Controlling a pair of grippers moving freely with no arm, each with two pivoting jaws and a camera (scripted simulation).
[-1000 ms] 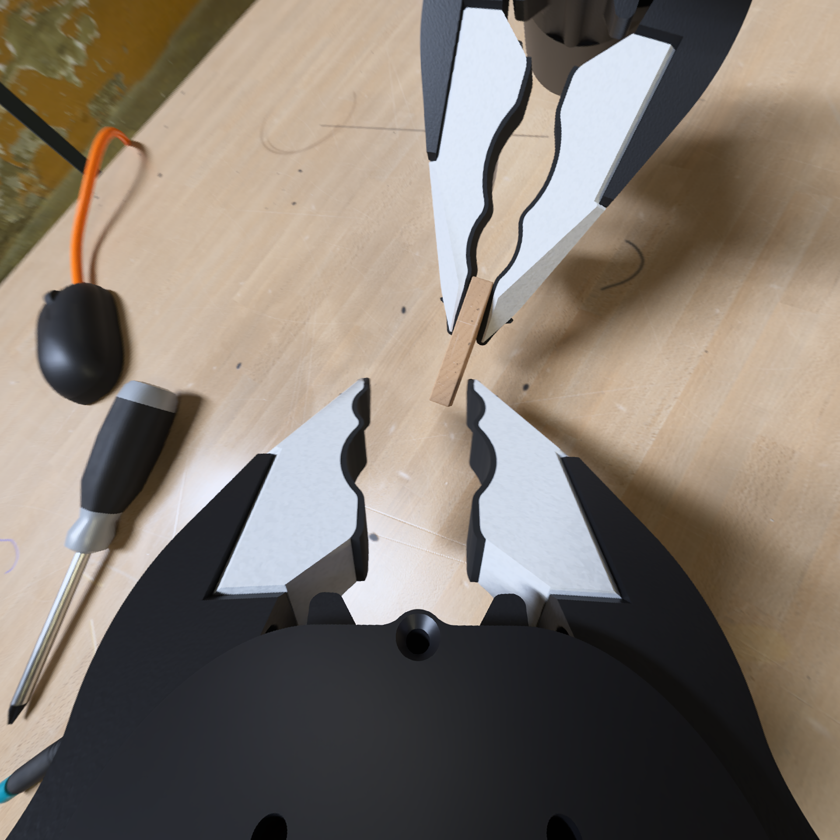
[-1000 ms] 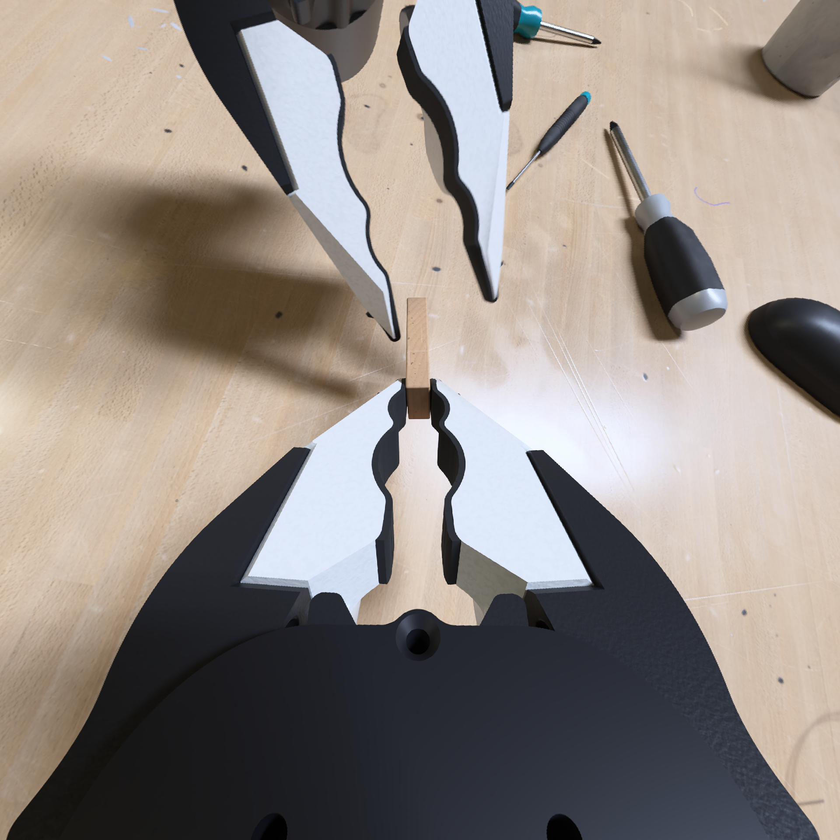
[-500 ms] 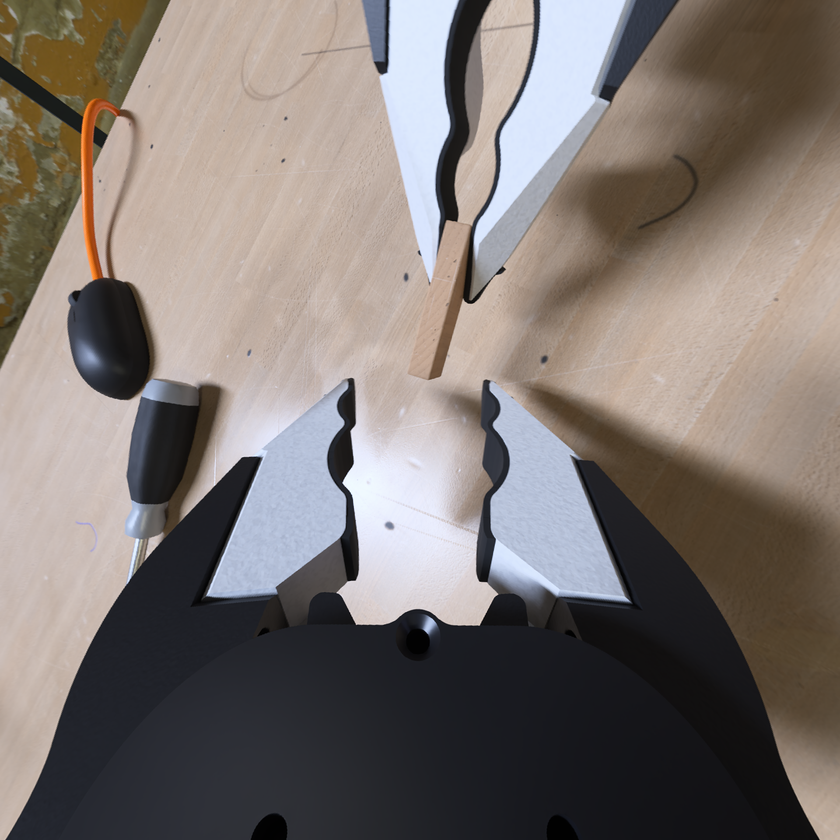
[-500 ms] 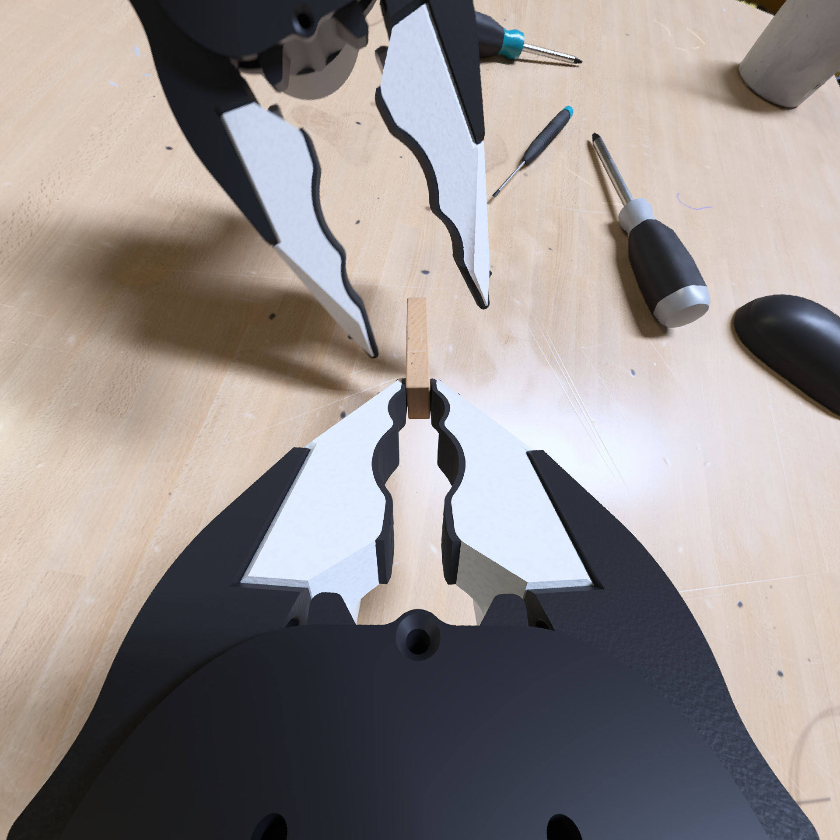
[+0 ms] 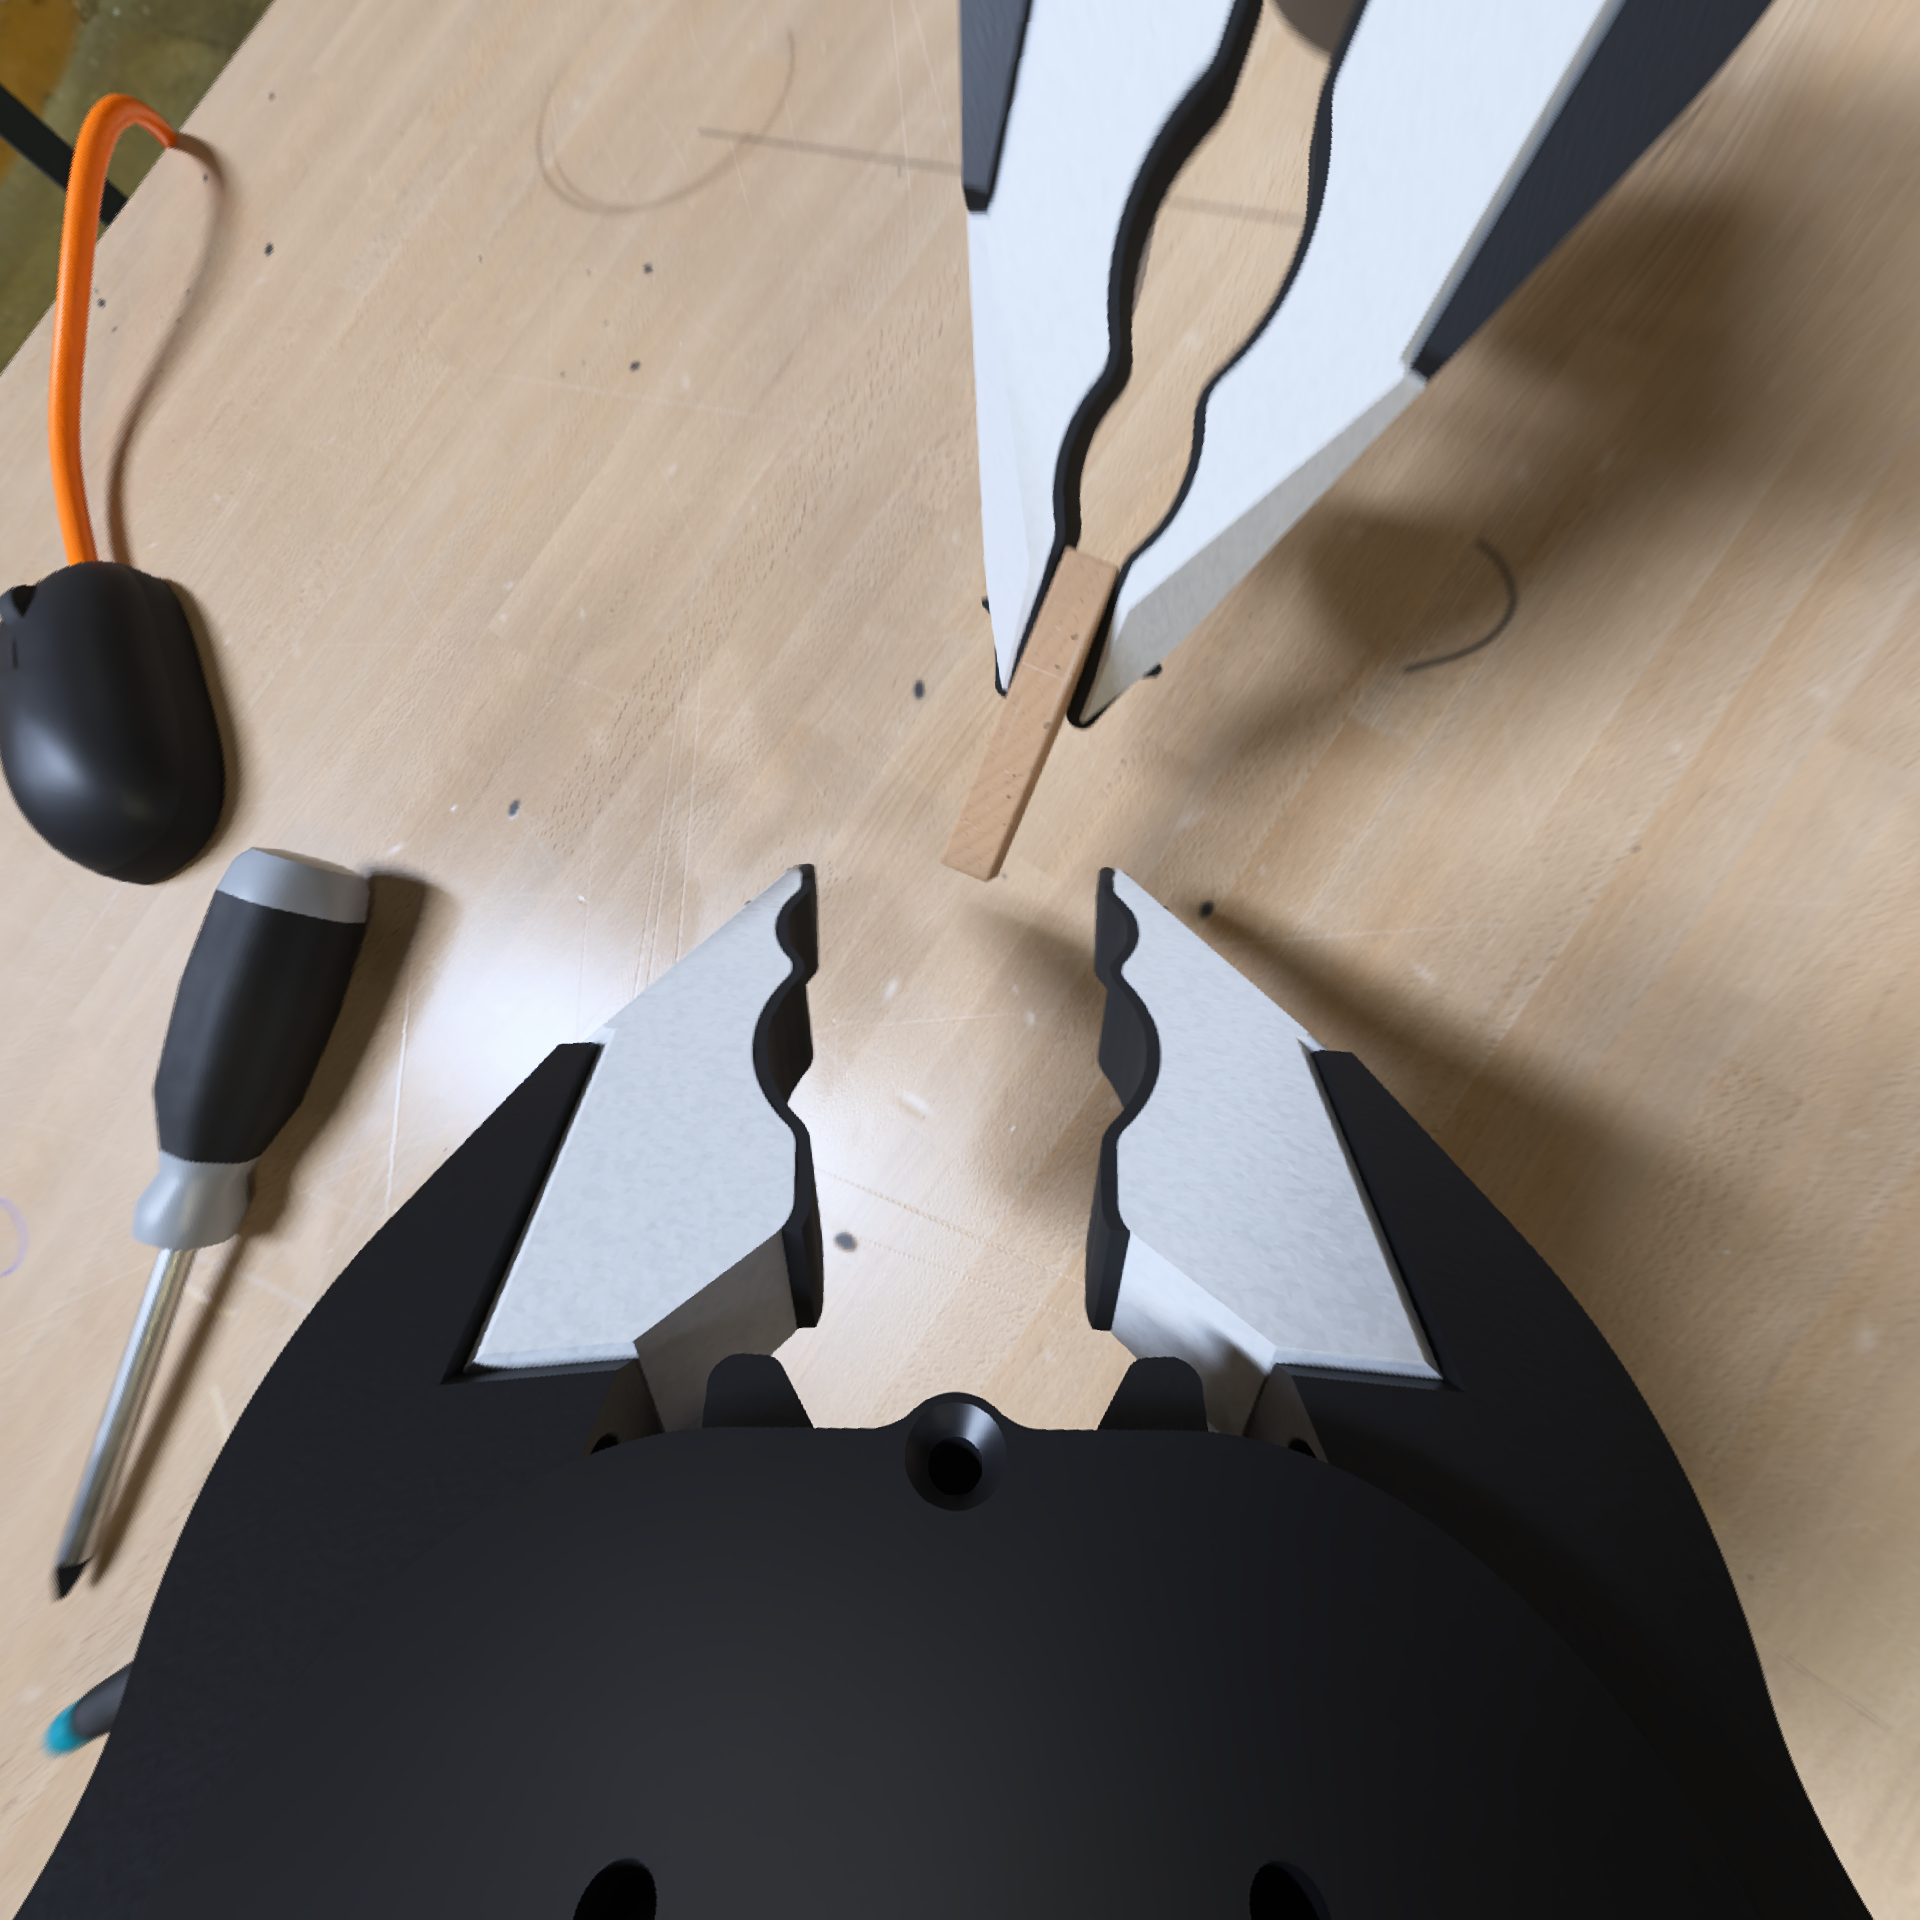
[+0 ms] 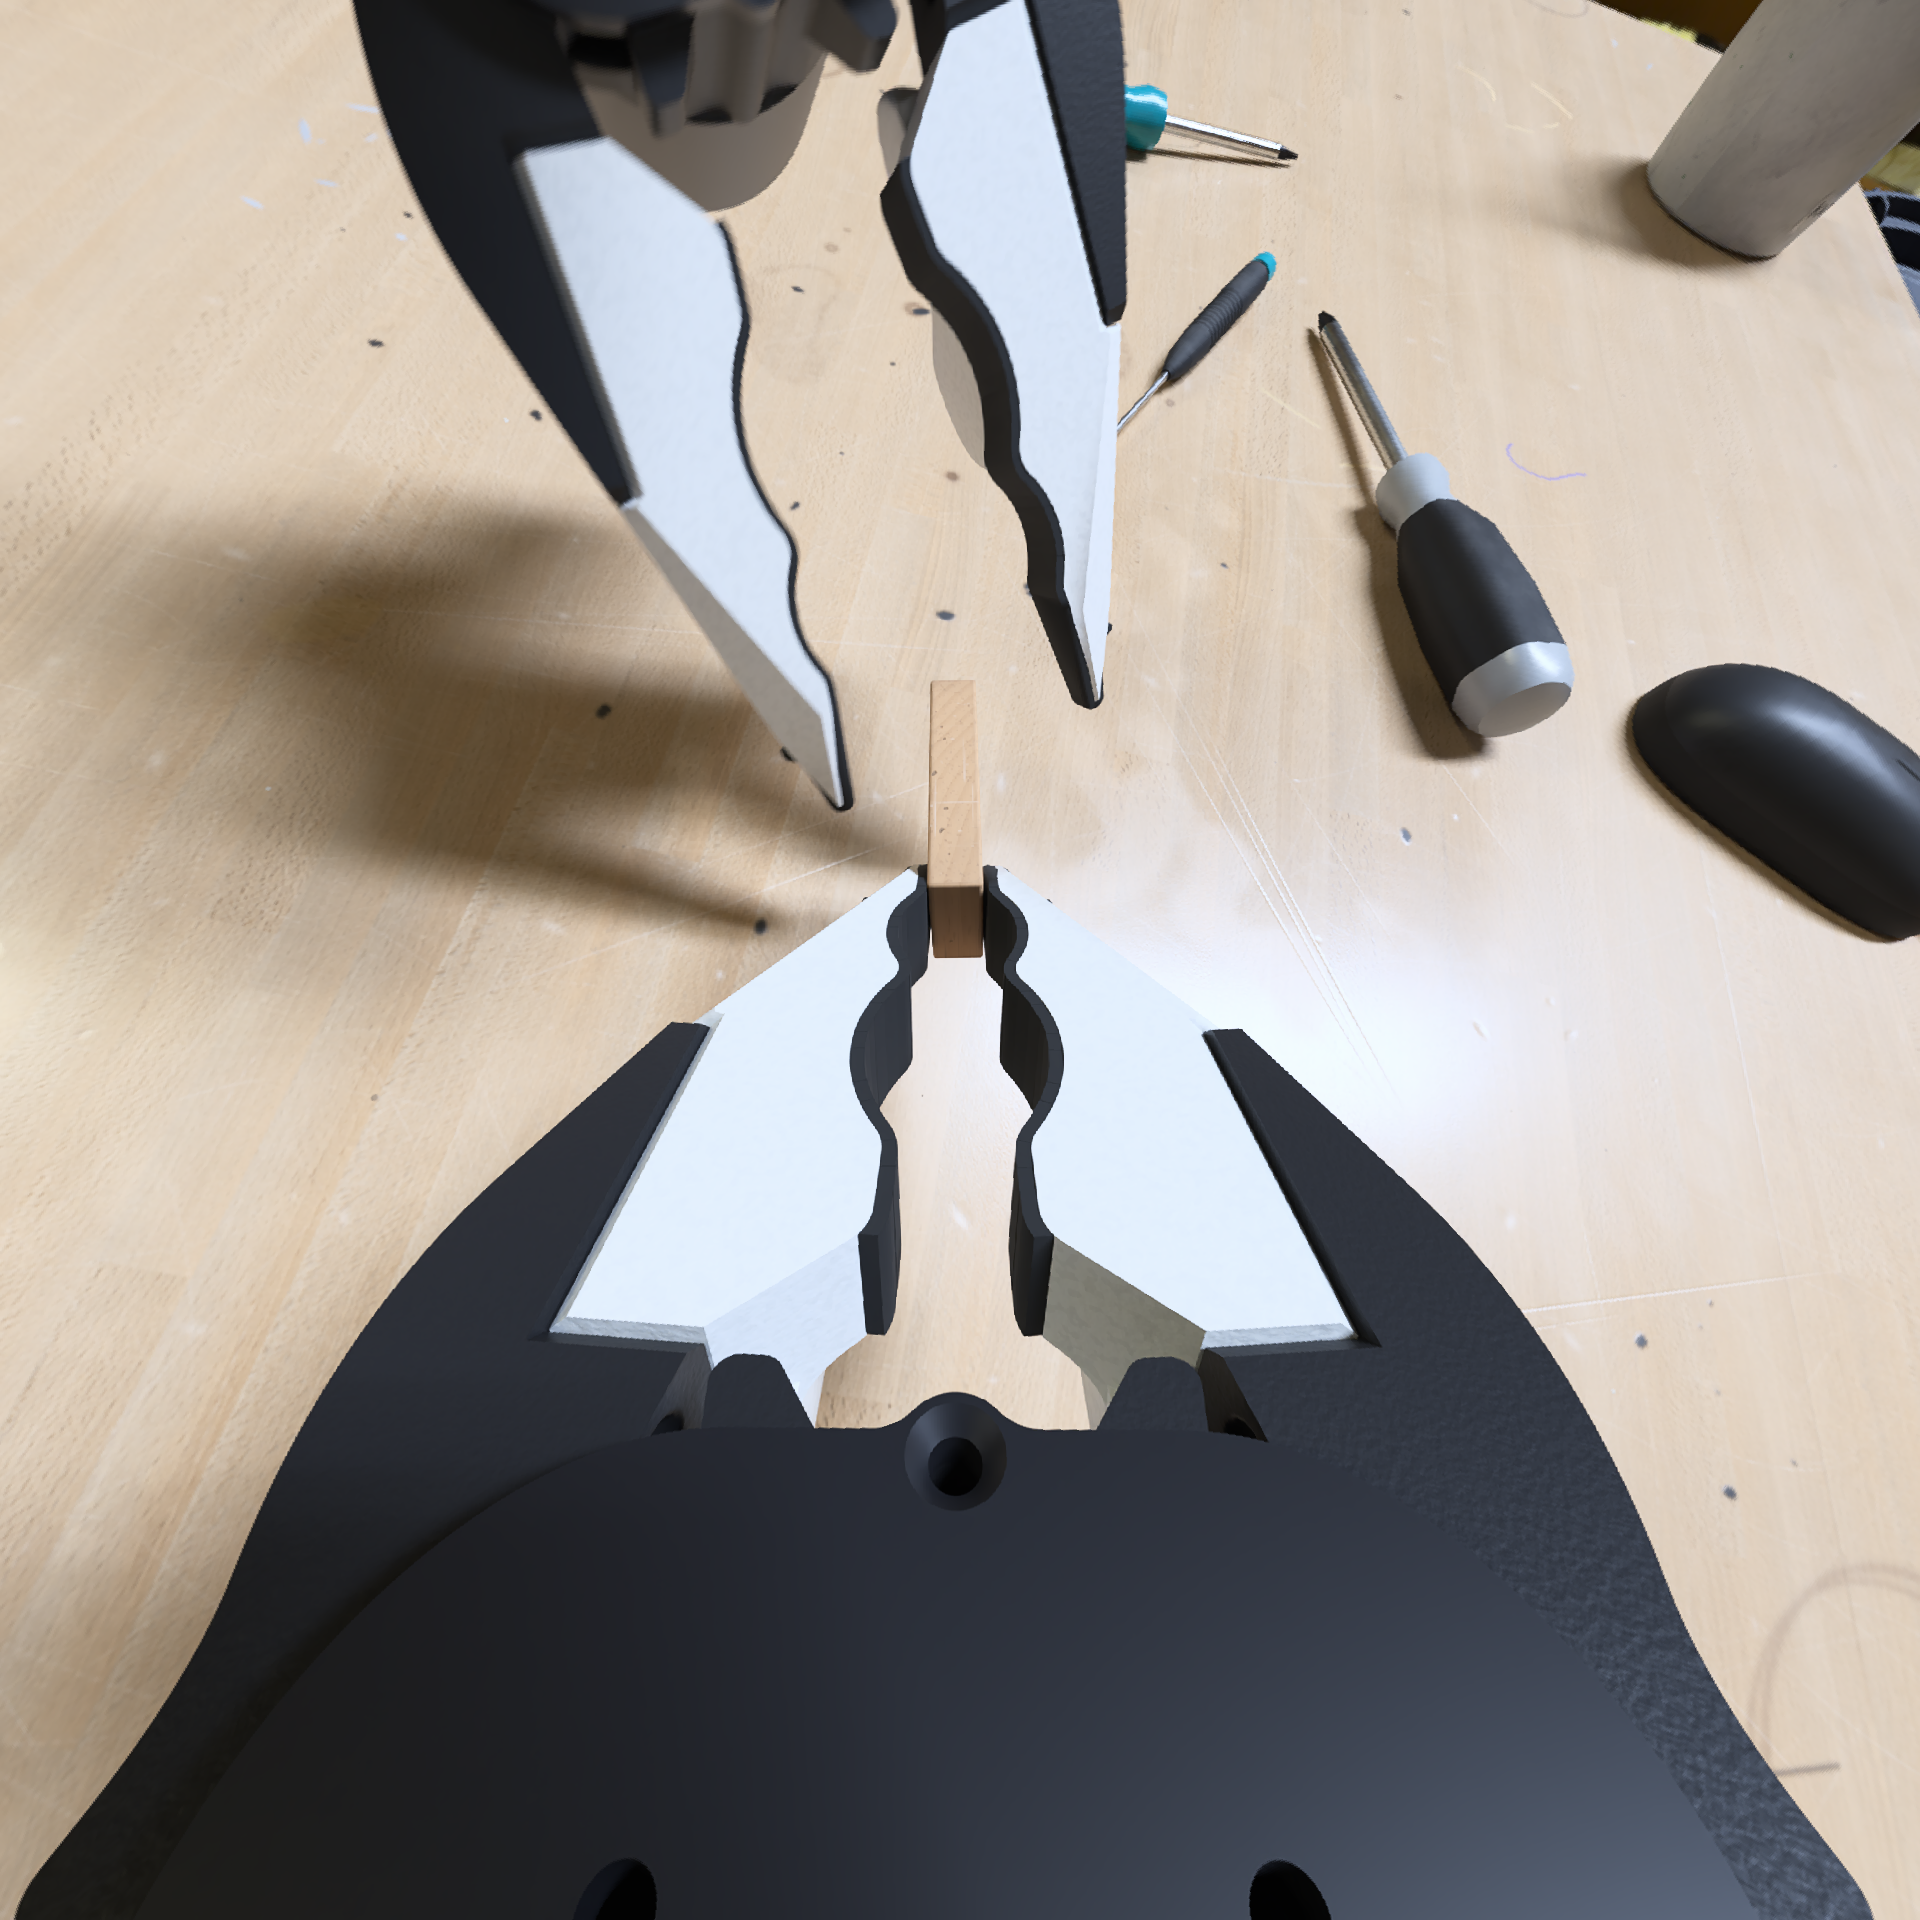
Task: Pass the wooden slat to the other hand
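A small light wooden slat (image 6: 954, 800) is pinched at its near end between the tips of my right gripper (image 6: 954, 891), which is shut on it. The slat points forward, above the wooden table. In the left wrist view the slat (image 5: 1023, 717) hangs from the right gripper (image 5: 1049, 691) and its free end reaches toward my left gripper (image 5: 956, 888). My left gripper is open and empty, with its fingertips just short of the slat's free end. In the right wrist view the left gripper (image 6: 966, 748) straddles the slat's far end without touching it.
On the wooden table (image 5: 520, 436) lie a black-handled screwdriver (image 5: 208, 1132), a black mouse (image 5: 99, 727) with an orange cable (image 5: 78, 343), and a small teal-tipped screwdriver (image 6: 1205, 327). Another teal-handled screwdriver (image 6: 1195, 130) and a pale cylinder (image 6: 1766, 135) sit farther off.
The two grippers have shifted relative to each other; the slat's free end now sits nearer the middle of my open left gripper's gap. The right gripper's hold on the slat is unchanged.
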